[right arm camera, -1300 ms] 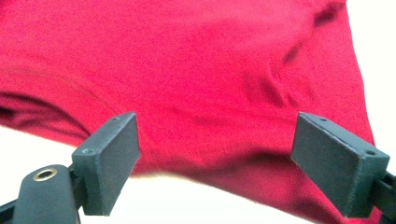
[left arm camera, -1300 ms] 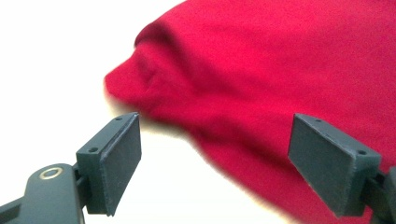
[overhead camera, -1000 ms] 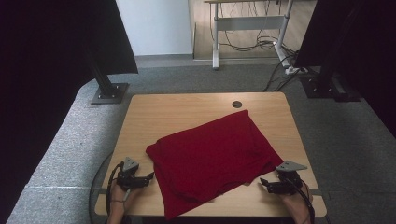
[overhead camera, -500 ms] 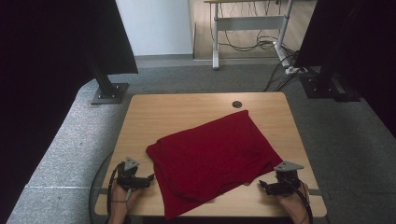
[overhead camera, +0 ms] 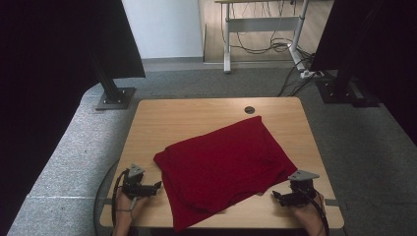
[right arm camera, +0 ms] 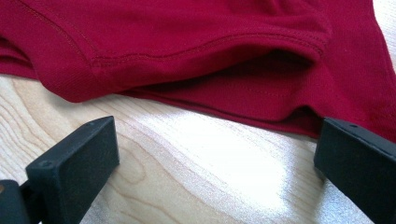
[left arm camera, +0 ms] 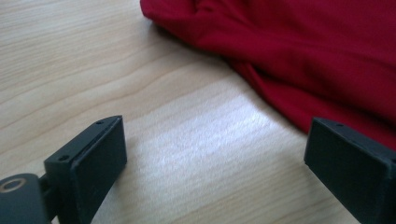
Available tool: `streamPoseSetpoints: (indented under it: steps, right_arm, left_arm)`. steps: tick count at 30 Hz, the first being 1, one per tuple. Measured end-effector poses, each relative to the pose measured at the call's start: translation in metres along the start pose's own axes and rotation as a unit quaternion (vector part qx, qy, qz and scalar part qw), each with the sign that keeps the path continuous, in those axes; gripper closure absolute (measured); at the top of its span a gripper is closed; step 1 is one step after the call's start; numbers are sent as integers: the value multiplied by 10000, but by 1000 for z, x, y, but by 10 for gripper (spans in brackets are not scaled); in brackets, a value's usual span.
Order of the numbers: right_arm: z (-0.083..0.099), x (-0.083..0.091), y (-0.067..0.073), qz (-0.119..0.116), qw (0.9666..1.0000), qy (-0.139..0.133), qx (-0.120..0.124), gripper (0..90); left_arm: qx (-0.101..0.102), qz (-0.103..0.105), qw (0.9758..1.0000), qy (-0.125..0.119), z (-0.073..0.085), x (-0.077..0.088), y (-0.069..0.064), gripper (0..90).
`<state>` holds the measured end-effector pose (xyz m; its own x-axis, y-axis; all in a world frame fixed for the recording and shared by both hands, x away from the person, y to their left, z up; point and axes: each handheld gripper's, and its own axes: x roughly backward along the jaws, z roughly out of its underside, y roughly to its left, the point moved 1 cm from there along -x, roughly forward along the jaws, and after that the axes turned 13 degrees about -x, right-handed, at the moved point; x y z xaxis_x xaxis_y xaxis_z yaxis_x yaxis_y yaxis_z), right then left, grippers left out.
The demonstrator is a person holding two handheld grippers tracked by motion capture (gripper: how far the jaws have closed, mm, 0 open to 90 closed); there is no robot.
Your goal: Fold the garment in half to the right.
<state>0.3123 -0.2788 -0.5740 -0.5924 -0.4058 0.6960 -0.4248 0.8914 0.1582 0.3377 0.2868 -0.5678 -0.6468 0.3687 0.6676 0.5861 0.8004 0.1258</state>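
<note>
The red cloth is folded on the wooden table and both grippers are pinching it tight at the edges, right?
Not quite. The red cloth does lie folded on the wooden table, but neither gripper pinches it. The left gripper and the right gripper both stand open over bare wood, with the cloth's edge just beyond their jaws. The two gripper views show this.

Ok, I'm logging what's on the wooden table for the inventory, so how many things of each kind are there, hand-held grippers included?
Folded dark red knit fabric garment: 1
Black two-jaw hand-held grippers: 2, the left gripper and the right gripper, both open, fingers apart over bare wood beside the cloth
Total: 3, all on the light wooden table
</note>
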Motion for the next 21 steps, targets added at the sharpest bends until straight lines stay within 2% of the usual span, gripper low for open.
streamPoseSetpoints:
  steps: [2,8,11,21]
  right_arm:
    - [0,0,0,0,10000,-2,1,0]
    - [0,0,0,8,10000,-8,-13,4]
    - [1,1,1,12,10000,-11,-16,5]
    - [1,1,1,17,10000,-15,-22,6]
  left_arm:
    - [38,50,10000,-69,-4,0,2,57]
    - [-118,92,9999,-79,-18,-4,6,58]
    - [-113,103,9998,-125,-25,-5,8,60]
    - [-144,139,9991,-386,-54,-16,14,67]
